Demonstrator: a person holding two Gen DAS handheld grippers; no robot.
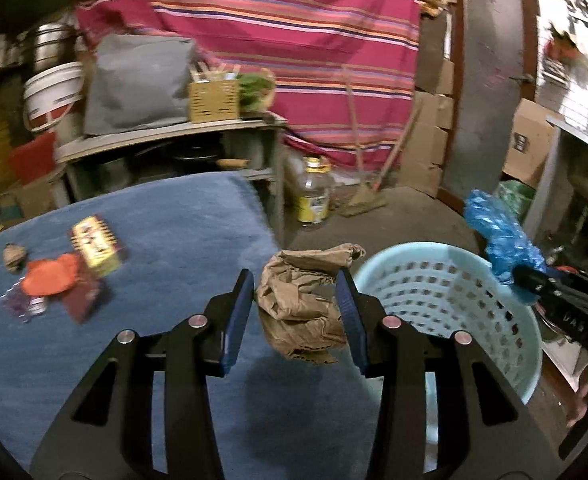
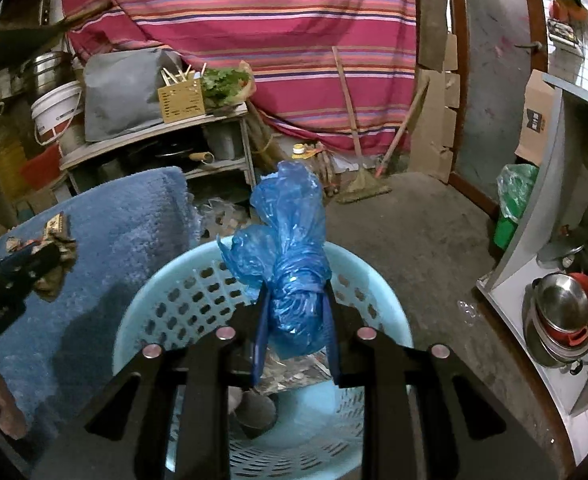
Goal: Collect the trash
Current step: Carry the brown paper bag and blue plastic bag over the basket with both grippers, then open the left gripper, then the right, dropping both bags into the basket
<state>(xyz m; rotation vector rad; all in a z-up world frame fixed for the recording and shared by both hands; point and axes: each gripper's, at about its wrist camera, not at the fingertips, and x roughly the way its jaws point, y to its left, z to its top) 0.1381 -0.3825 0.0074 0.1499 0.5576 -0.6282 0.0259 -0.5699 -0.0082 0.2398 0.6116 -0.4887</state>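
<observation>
My left gripper [image 1: 295,280] is shut on a crumpled brown paper bag [image 1: 301,312], held over the right edge of the blue carpeted table [image 1: 166,240], beside the light blue plastic basket [image 1: 433,292]. My right gripper [image 2: 295,294] is shut on a bunched blue plastic bag [image 2: 290,248] above the basket [image 2: 154,300], whose bottom holds silvery foil [image 2: 290,372] and a dark object. In the left wrist view the blue bag [image 1: 497,240] hangs over the basket's right rim. On the table lie a yellow box [image 1: 96,246], an orange scrap [image 1: 50,280], a small paper wad [image 1: 14,256] and a purple wrapper [image 1: 26,304].
Behind the table stands a grey shelf [image 1: 166,136] with a grey bag, a wooden box and greens. A plastic jar [image 1: 313,192] and a broom [image 1: 363,200] stand on the concrete floor. Steel pots [image 2: 561,320] sit in a cabinet at the right. Cardboard boxes line the back wall.
</observation>
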